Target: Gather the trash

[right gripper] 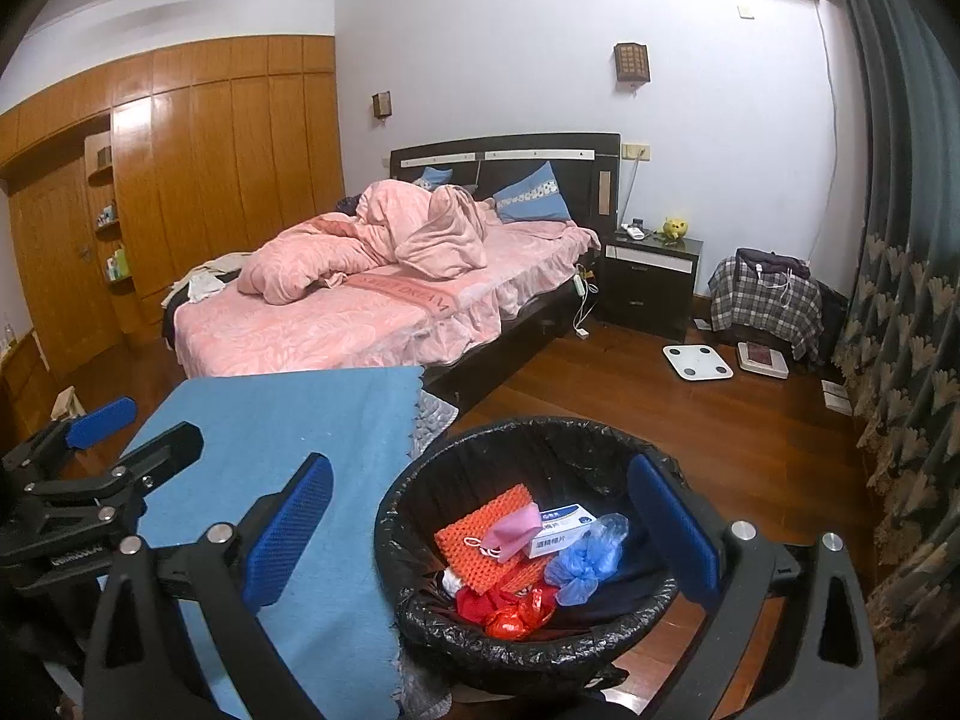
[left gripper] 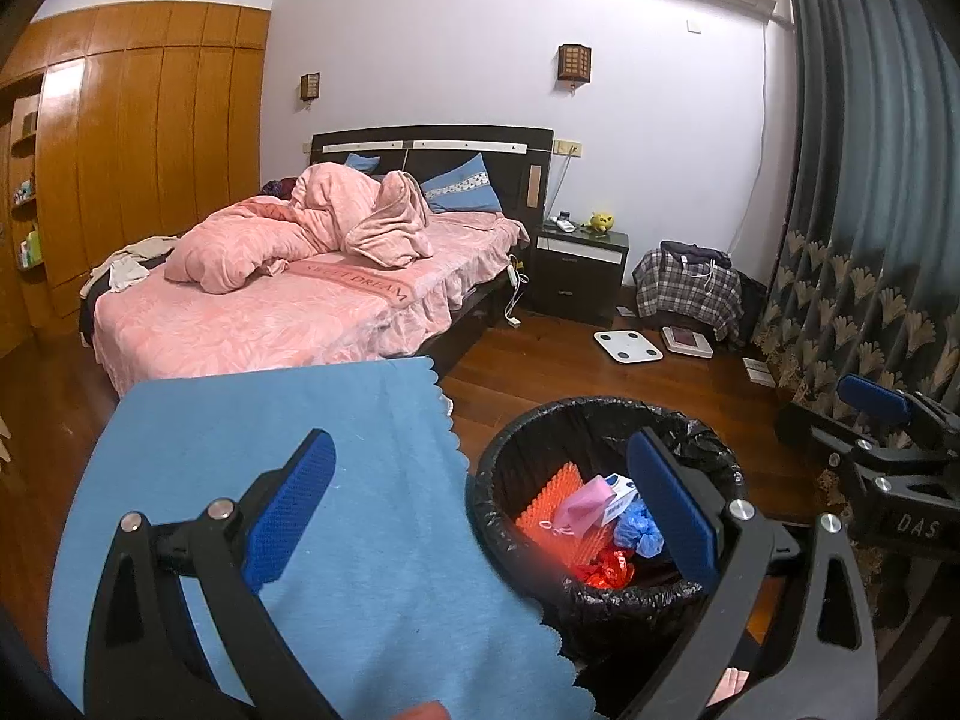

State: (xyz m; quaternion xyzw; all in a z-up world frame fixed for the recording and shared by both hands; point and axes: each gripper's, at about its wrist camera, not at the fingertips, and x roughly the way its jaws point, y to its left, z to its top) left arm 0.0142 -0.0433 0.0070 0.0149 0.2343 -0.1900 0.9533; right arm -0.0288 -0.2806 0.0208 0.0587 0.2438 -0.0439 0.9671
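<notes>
Beside the cloth-covered desk [right gripper: 288, 420], the bin [right gripper: 420, 630] already holds the trash [right gripper: 522, 552]; both hand-held grippers, left [left gripper: 480, 516] and right [right gripper: 486, 534], are spread and empty, with nothing visibly left.

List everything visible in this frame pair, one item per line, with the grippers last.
trash bin: one, black liner, floor beside the cloth
orange mesh sheet: one, orange, in bin
pink mask: one, pink, on the mesh
small box: one, white and blue, in bin
blue bag: one, crumpled, in bin
red wrapper: one, red, in bin
blue cloth: one, blue, flat, left of bin
bed: one, pink bedding
nightstand: one, black
scale: one, white, floor
left gripper: open, empty
right gripper: open, above bin
</notes>
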